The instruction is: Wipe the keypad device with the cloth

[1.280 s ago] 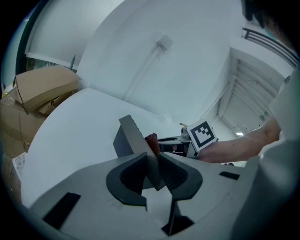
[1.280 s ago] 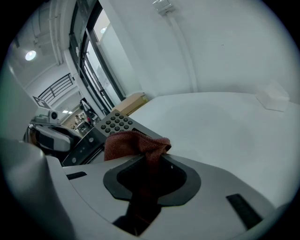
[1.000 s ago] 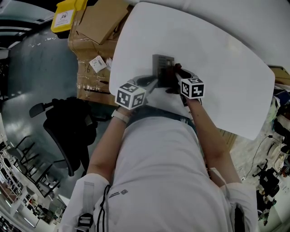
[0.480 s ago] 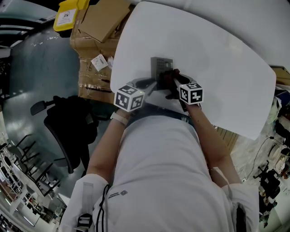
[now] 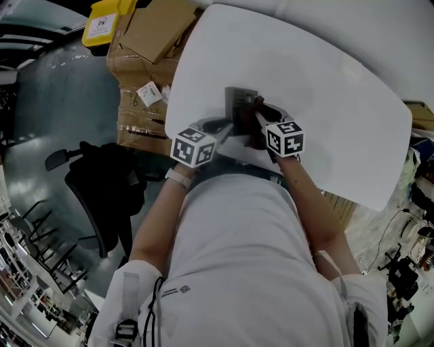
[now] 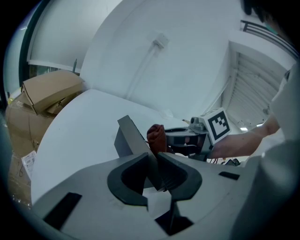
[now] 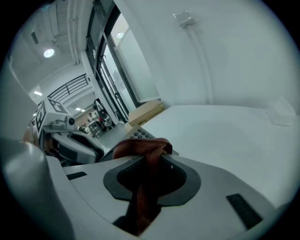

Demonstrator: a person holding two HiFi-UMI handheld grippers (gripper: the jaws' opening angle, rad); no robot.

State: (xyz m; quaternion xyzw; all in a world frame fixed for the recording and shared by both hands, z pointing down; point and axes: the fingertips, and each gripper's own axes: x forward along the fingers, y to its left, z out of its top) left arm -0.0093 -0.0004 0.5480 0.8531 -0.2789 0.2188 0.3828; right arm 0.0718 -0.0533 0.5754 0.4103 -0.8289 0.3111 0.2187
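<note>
The grey keypad device (image 5: 239, 103) lies on the white table (image 5: 339, 88) in the head view. My left gripper (image 5: 229, 126) is shut on the device's near edge; in the left gripper view the grey slab (image 6: 130, 137) sticks up from between the jaws of the left gripper (image 6: 153, 161). My right gripper (image 5: 260, 122) is shut on a dark red cloth (image 5: 255, 116) that rests against the keypad. The right gripper view shows the cloth (image 7: 140, 149) bunched in the right gripper (image 7: 149, 161), with keypad buttons (image 7: 139, 134) just behind it.
Cardboard boxes (image 5: 146, 41) and a yellow case (image 5: 102, 20) stand off the table's left edge. A black office chair (image 5: 102, 190) is beside me on the left. A small white object (image 7: 281, 112) lies on the table at the far right.
The right gripper with the cloth has shifted slightly across the keypad. The left gripper keeps its hold and has hardly moved.
</note>
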